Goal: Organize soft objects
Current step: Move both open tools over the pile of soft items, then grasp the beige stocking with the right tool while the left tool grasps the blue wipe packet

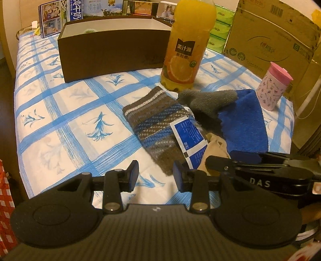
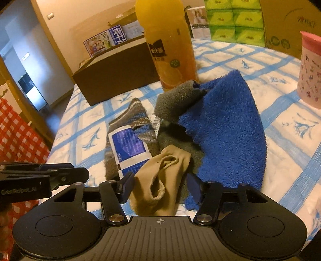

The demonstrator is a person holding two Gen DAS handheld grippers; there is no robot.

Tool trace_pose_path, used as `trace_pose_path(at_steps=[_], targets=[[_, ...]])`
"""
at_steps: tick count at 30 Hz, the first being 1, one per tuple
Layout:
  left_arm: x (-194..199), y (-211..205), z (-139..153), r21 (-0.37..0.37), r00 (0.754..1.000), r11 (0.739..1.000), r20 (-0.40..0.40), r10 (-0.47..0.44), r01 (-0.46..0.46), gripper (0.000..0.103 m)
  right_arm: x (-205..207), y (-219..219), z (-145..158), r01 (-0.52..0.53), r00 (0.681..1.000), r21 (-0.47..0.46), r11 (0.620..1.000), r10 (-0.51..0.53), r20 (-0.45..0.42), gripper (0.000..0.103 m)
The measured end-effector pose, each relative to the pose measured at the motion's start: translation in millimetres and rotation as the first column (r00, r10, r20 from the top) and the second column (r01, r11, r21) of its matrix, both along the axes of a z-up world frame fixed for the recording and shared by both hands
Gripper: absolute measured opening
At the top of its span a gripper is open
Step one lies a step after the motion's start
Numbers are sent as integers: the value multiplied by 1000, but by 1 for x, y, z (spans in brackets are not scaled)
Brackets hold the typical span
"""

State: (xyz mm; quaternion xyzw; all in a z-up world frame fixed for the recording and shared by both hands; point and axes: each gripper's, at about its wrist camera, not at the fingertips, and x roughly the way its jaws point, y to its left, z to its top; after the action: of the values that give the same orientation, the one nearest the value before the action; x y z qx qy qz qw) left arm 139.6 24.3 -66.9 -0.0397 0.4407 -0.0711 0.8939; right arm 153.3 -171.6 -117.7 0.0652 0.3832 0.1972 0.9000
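Observation:
A brown and blue striped knit sock (image 1: 154, 124) with a blue paper label (image 1: 189, 138) lies on the blue-checked cloth. To its right lie a grey fuzzy cloth (image 1: 208, 100), a blue towel (image 1: 244, 124) and a beige sock (image 1: 214, 152). My left gripper (image 1: 156, 176) is open and empty, just short of the knit sock's near end. My right gripper (image 2: 159, 187) is open, its fingers on either side of the beige sock (image 2: 162, 176), with the blue towel (image 2: 226, 130), grey cloth (image 2: 176, 100) and knit sock (image 2: 136, 120) beyond. The right gripper also shows in the left wrist view (image 1: 216, 160).
An open dark brown box (image 1: 112, 50) stands at the back left. An orange juice bottle (image 1: 186, 44) stands behind the soft pile. A pink cup (image 1: 272, 88) stands right, with a cardboard carton (image 1: 276, 34) and green tissue packs (image 1: 220, 28) behind. Milk cartons (image 1: 76, 12) line the back.

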Motion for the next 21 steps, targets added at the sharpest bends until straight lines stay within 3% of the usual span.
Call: trace_pose_path(at_steps=[8,10,13,21], targets=[[3,-4,-4,-7,1000,1000,-3,-7,7,34,2,-2,-6,-24,1000,16,1000,25,-2,30],[3,-6,-5,-10,1000,1000,-5,-14,14,34,0,-2,-4,-36,999,11,999,36,11,18],[3,-10,-6,-13,1000,1000,-5,-23,23,34,-3,-4,-1,-44,999,3,999,44,25,8],[3,-23,-12,-48,998,997,-4,-64,63,33,-9,-13,14,-56,996,-68,996,60,68,7]])
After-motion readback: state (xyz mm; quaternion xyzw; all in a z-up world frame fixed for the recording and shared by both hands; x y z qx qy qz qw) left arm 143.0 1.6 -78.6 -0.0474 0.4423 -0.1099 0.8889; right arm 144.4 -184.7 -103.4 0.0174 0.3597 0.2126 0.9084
